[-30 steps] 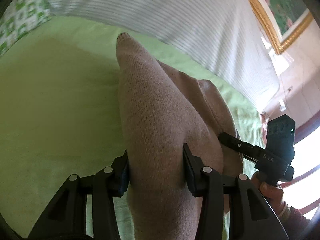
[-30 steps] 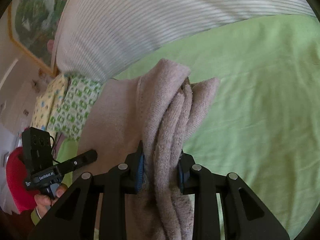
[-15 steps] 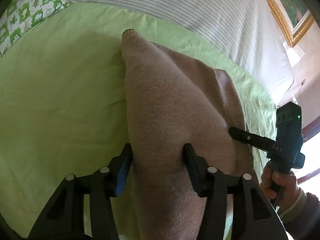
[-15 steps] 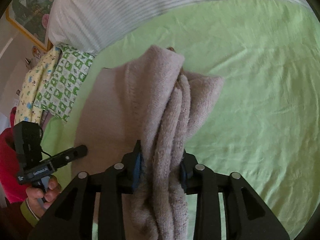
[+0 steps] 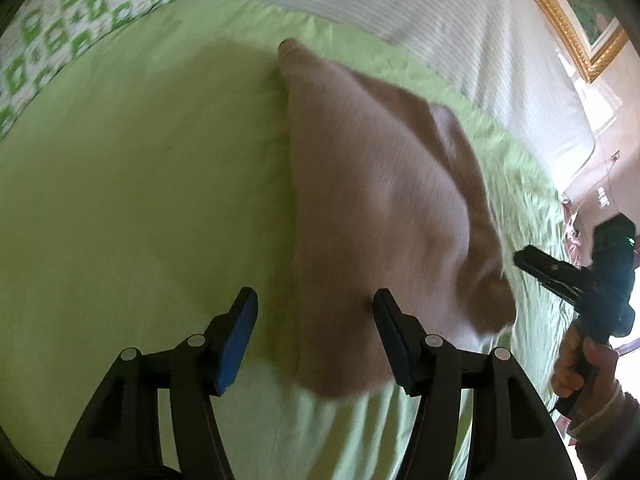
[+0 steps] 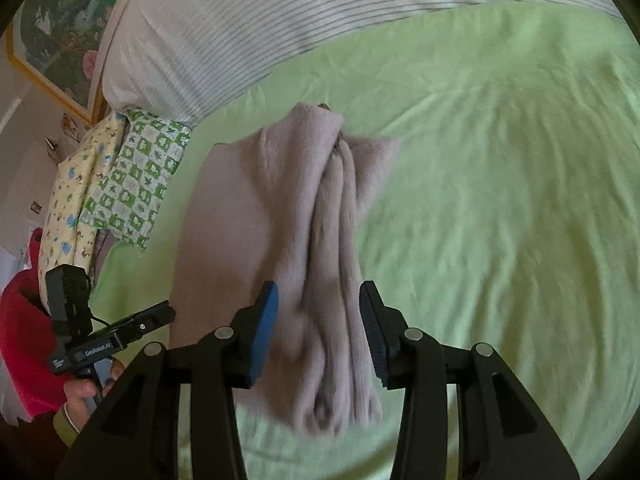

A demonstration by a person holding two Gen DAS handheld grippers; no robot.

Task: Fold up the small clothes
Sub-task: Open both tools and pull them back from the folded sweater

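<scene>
My left tongs (image 5: 316,330) stand parted, their jaws having just been opening; the beige knit garment (image 5: 376,208) lies on the green bed sheet (image 5: 132,184) with its near left edge running between them, the blue pad (image 5: 236,344) clear of the cloth, and the right finger, as far as the blur lets me judge, just at the cloth's surface but not pressing; to the left of these tongs the sheet is bare and wide, right up to the checked green cloth (image 5: 60,28); ahead, past the garment's far tip, runs the striped pillow (image 5: 400,12). My right tongs (image 6: 318,328) are parted too, their jaws having just been opening; the garment's bunched, ridged end (image 6: 332,264) sits between them with a gap on each side; right of them the sheet is open and lightly creased; left of them the garment's flat part spreads toward my left hand (image 6: 86,394).
</scene>
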